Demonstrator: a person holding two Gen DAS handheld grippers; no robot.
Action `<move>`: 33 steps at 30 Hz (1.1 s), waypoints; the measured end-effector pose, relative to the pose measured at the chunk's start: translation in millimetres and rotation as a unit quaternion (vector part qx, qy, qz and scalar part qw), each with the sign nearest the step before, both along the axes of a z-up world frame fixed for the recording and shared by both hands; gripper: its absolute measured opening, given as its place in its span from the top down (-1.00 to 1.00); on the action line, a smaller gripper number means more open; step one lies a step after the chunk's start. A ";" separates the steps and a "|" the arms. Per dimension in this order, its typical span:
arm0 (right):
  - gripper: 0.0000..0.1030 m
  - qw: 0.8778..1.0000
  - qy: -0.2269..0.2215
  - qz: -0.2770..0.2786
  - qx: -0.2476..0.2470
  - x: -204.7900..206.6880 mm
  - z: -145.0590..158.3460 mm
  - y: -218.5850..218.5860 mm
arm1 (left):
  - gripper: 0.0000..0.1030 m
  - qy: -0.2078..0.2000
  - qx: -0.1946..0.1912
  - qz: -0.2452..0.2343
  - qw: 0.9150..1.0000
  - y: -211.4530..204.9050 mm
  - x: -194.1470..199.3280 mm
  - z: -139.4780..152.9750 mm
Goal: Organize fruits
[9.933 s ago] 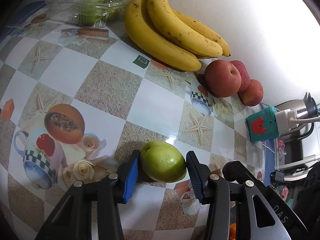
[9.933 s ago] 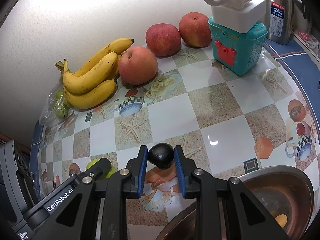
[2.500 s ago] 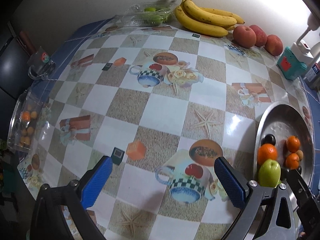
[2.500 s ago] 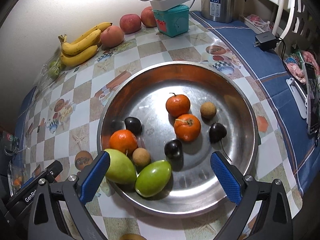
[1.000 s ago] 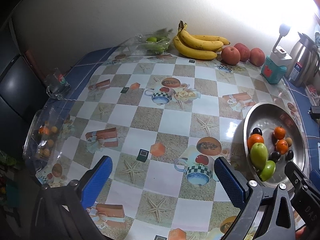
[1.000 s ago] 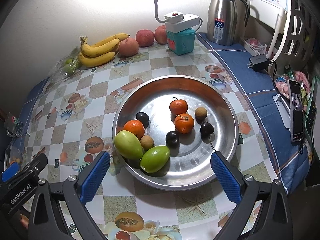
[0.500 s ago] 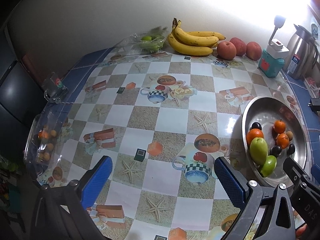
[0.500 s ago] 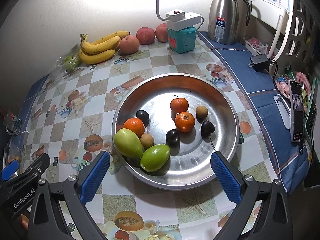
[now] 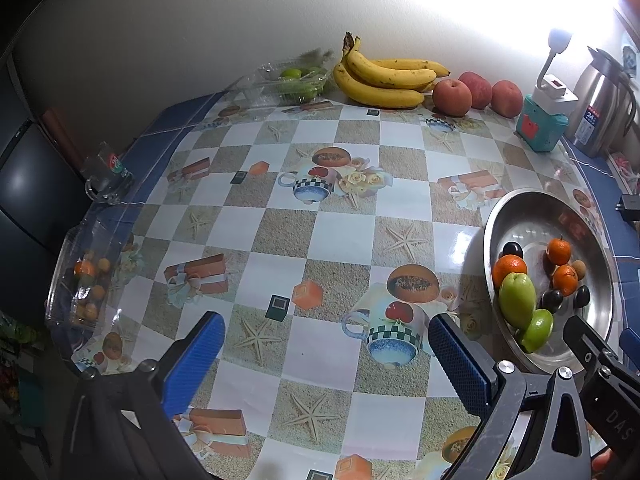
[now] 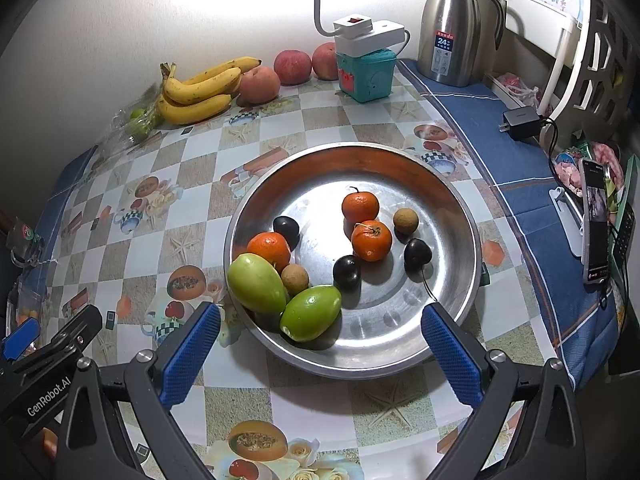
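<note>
Round shiny steel basin (image 10: 460, 216) on the checked oilcloth table (image 9: 320, 216), holding two green oval fruits (image 10: 310, 312), three small oranges (image 10: 371, 240), three dark plums (image 10: 346, 271) and two tan longans (image 10: 405, 221). Yellow banana bunch (image 10: 200, 92) and three red apples (image 10: 292, 66) lined up against the far wall, well apart from it. Left gripper (image 9: 324, 354) and right gripper (image 10: 316, 346) both spread wide, empty, raised above the table. Probably sorting finished or nearly so; for any further pick, better to approach from above, straddle one fruit, close gently to avoid bruising.
</note>
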State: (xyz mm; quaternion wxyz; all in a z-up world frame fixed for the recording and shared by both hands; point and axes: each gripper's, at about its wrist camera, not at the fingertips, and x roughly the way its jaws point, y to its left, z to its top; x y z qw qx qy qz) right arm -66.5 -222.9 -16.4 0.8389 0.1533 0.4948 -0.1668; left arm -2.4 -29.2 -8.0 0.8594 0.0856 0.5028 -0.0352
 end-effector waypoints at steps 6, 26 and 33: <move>-0.95 1.000 0.002 0.001 0.000 0.2 -0.7 0.2 | -1.00 0.003 0.000 0.000 1.000 0.2 0.2 -2.2; -0.95 1.000 0.004 0.002 0.002 1.1 -2.3 -0.3 | -1.00 0.004 0.000 -0.001 1.000 0.1 0.5 -3.3; -0.95 1.000 0.004 0.002 0.002 1.2 -2.4 -0.4 | -1.00 0.004 -0.001 -0.001 1.000 0.2 0.5 -3.4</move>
